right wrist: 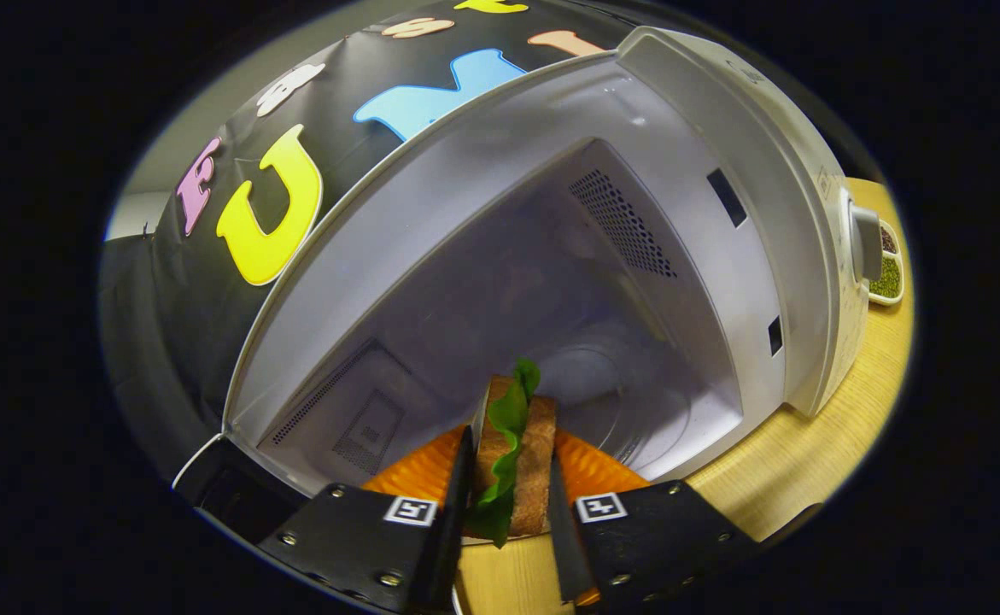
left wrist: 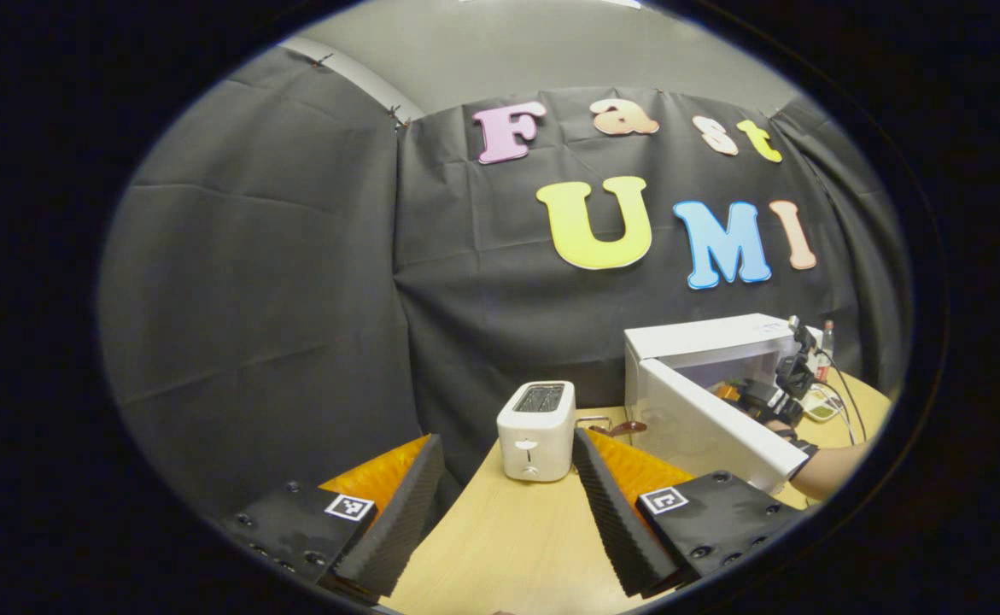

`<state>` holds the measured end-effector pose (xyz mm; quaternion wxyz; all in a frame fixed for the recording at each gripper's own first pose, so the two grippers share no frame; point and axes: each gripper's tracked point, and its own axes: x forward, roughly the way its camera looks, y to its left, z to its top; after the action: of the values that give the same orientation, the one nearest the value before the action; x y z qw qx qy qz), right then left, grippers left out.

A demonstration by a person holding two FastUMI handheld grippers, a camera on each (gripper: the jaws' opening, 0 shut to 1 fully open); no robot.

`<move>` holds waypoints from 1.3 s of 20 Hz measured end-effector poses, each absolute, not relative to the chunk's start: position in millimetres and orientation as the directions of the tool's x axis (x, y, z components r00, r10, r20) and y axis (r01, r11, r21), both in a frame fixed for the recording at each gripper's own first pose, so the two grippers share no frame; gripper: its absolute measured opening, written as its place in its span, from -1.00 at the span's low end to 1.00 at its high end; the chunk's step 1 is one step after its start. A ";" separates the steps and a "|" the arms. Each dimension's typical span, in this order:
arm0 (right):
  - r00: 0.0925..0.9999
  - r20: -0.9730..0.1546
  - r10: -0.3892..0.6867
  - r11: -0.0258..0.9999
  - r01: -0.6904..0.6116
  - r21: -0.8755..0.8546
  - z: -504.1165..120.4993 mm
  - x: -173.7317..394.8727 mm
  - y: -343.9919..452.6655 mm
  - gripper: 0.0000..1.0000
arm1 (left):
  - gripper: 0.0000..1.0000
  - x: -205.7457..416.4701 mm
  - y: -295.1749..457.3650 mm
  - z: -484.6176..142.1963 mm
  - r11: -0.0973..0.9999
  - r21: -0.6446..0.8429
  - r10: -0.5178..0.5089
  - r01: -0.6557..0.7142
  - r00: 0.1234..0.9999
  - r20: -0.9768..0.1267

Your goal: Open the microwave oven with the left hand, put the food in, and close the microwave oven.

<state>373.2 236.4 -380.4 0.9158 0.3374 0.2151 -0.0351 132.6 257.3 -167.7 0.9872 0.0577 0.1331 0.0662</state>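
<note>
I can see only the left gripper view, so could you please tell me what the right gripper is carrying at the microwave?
Observer: The right gripper is shut on a sandwich, brown bread with a green leaf between the slices.
Operator: Thank you. Is the sandwich inside the microwave yet?
Observer: It is at the mouth of the open microwave, and its far end points at the round turntable.
Operator: Is anything already in the cavity?
Observer: No food shows in it; I see bare walls with vent holes.
Operator: What lies beyond the microwave?
Observer: A small dish with green and dark contents sits on the table beside it.
</note>
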 end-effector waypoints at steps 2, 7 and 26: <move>0.889 -0.456 0.035 0.820 0.235 0.522 -384.7 368.7 222.6 0.24 | 0.95 133.1 258.7 -171.0 0.985 0.127 0.147 -0.117 0.955 -0.256; 0.913 -0.408 -0.026 0.923 0.179 0.341 -363.7 361.2 210.3 0.95 | 1.00 132.5 250.6 -176.2 0.987 0.118 0.133 -0.106 0.957 -0.257; 0.998 -0.061 0.026 0.989 -0.017 0.146 -114.6 216.6 138.3 0.94 | 1.00 151.0 189.9 -228.7 0.999 -0.012 0.039 -0.044 0.959 -0.281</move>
<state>216.6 138.3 -114.6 0.9968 0.0729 0.0316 0.0109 151.0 189.9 -228.7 0.9896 -0.0092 0.1420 0.0209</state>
